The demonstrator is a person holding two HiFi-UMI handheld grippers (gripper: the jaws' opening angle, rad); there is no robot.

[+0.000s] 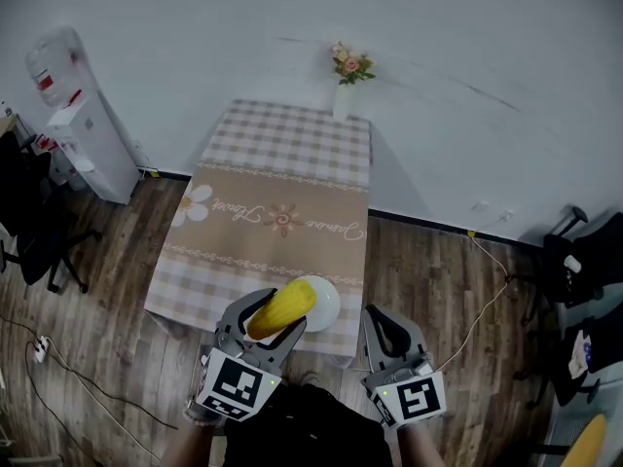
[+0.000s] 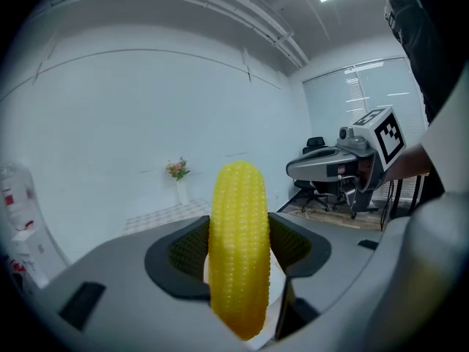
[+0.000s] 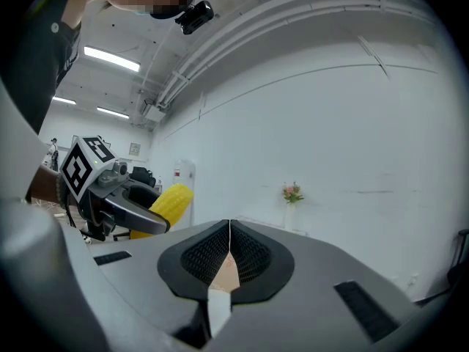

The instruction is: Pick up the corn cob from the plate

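**Operator:** Currently, what is the status of the corn cob (image 2: 239,233)?

**Technician:** The left gripper (image 1: 273,321) is clamped on it, with one ribbed pad (image 2: 187,251) on each side of the cob's middle. The cob lies roughly along the jaws. Its tip reaches past the pad ends, and its other end hangs back toward the gripper body. In the head view it sits over the near rim of the white plate (image 1: 329,300), at the near edge of the table (image 1: 282,163). It appears lifted clear, but these views do not rule out contact with the plate.

**Operator:** And the right gripper (image 3: 229,251)?

**Technician:** Its jaws are pressed together with nothing between them. It is held just beside the left gripper, off the table edge and above the floor (image 1: 438,280).

**Operator:** What are the failure modes from here?

**Technician:** There are three, all judged from these views.
1. **Slip.** The cob is round and its kernels look smooth, and the pads grip only a narrow band. Relaxing the grip or tilting the gripper sharply could let the cob pivot or slide out.
2. **Fall path.** The cob is held at the table edge. If dropped, it could strike the plate rim and roll to the floor.
3. **Plate strike.** The plate lies close to the edge. A low sweep of either gripper could push it off.
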